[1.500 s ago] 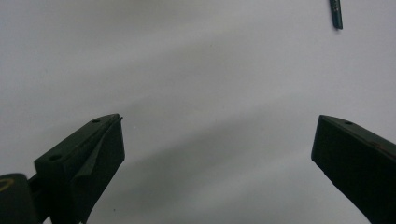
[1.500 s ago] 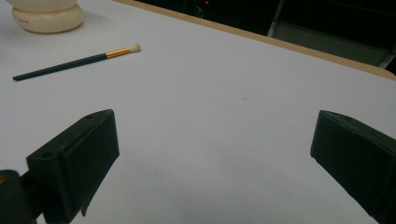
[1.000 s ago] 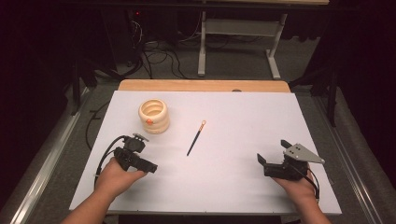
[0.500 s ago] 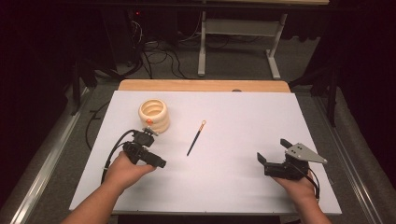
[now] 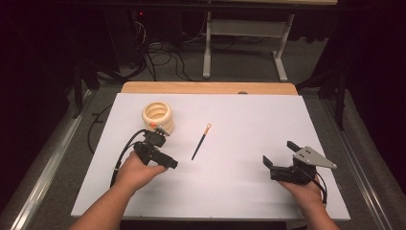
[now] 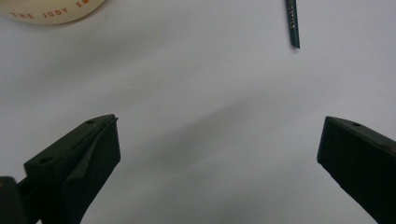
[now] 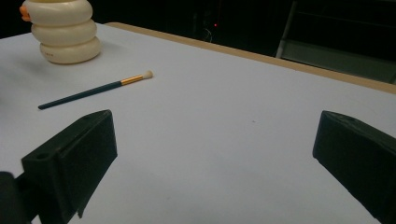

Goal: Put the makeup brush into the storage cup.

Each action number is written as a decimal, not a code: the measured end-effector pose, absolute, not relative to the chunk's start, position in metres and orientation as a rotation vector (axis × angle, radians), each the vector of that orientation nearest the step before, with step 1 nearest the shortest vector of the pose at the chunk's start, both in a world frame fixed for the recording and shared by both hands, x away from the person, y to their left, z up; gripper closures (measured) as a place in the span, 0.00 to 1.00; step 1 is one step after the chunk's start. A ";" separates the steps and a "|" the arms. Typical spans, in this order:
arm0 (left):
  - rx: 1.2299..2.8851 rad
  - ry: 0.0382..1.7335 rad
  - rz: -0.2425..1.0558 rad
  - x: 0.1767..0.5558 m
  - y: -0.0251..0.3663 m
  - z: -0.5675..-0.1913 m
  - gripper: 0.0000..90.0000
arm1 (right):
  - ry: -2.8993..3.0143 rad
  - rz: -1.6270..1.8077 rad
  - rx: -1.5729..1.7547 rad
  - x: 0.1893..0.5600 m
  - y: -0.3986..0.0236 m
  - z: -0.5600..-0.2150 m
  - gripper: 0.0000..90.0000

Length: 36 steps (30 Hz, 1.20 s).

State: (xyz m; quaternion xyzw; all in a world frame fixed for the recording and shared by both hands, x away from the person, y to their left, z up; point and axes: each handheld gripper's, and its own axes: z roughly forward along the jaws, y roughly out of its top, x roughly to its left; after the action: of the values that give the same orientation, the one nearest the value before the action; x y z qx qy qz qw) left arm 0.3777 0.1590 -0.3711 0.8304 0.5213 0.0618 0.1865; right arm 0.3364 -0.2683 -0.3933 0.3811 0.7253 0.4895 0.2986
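Note:
A thin dark-handled brush (image 5: 201,142) with an orange ferrule lies near the middle of the white table (image 5: 249,120). A cream ringed holder (image 5: 157,115) stands upright to its left. My left gripper (image 5: 167,148) is open and empty just in front of the holder, left of the brush's handle end. In the left gripper view the handle end of the brush (image 6: 292,23) lies ahead of the wide-apart jaws of the left gripper (image 6: 219,126), and the holder (image 6: 51,11) sits at the top left. My right gripper (image 5: 279,153) rests open and empty at the front right, facing the brush (image 7: 93,91) and the holder (image 7: 65,30).
A wooden strip (image 5: 206,87) runs along the table's far edge. Behind it are a metal stand (image 5: 244,48) and cables on a dark floor. White surface stretches between the two grippers and across the right half.
My left gripper has moved forward and to the right, closer to the holder and the brush. The right gripper, brush and holder have stayed in place.

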 end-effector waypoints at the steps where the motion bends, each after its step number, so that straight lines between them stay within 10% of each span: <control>1: 2.343 1.461 0.175 0.378 0.158 -0.371 0.00 | 1.926 1.303 1.005 0.337 -0.268 -0.393 0.01; 36: 2.374 1.360 0.137 0.412 0.094 -0.372 0.01 | 1.890 1.371 0.981 0.333 -0.265 -0.391 0.01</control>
State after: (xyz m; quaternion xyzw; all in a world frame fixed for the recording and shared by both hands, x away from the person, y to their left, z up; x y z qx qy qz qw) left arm 0.4123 0.0939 -0.3720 0.8493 0.4863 0.0491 0.1997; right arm 0.3328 -0.2653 -0.3907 0.3694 0.7120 0.5165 0.2998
